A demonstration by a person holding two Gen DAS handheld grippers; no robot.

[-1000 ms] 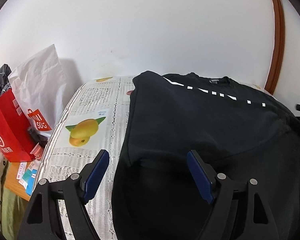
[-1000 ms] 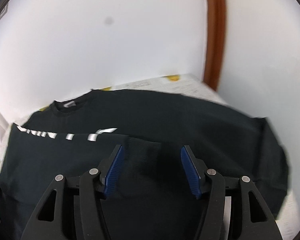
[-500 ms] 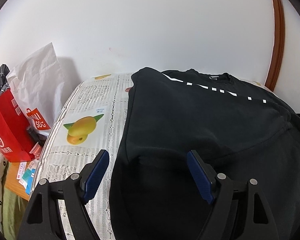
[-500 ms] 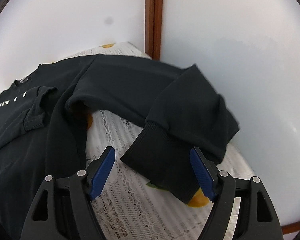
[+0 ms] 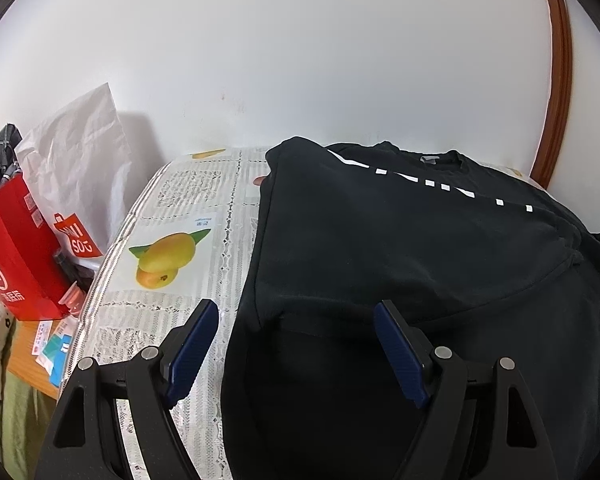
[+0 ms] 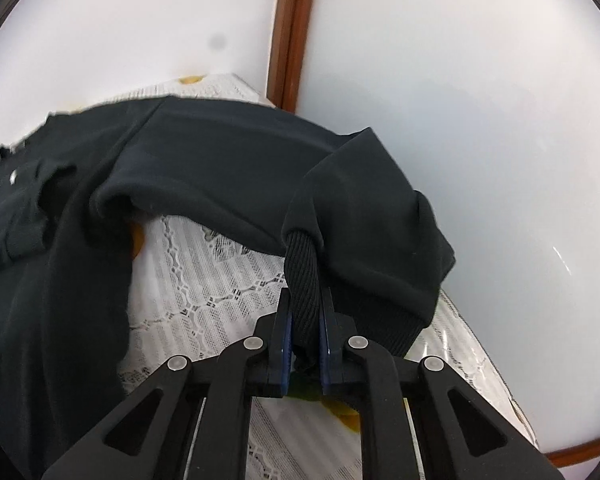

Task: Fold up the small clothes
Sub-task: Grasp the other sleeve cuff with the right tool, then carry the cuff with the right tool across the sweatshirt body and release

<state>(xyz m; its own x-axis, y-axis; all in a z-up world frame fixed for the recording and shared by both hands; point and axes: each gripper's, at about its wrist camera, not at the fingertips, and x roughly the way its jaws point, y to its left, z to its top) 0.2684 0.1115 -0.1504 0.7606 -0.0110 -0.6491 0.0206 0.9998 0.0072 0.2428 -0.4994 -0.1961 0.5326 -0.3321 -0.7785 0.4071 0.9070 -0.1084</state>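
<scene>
A black sweatshirt (image 5: pixel 400 248) with a white dashed stripe lies spread on a lace-patterned bed cover (image 5: pixel 188 208); its left sleeve is folded in across the body. My left gripper (image 5: pixel 296 344) is open and empty, hovering over the sweatshirt's near left part. In the right wrist view the sweatshirt's right sleeve (image 6: pixel 364 216) bunches by the wall. My right gripper (image 6: pixel 305 312) is shut on the sleeve's ribbed cuff (image 6: pixel 302 276), which stands up between the pads.
A red shopping bag (image 5: pixel 12 256) and a white paper bag (image 5: pixel 80 176) stand left of the bed. White walls and a brown wooden post (image 6: pixel 290 32) close the far and right sides. Mango prints (image 5: pixel 164 256) show on the cover.
My right gripper moved forward onto the right sleeve's cuff and closed on it. My left gripper stayed open and nearly still.
</scene>
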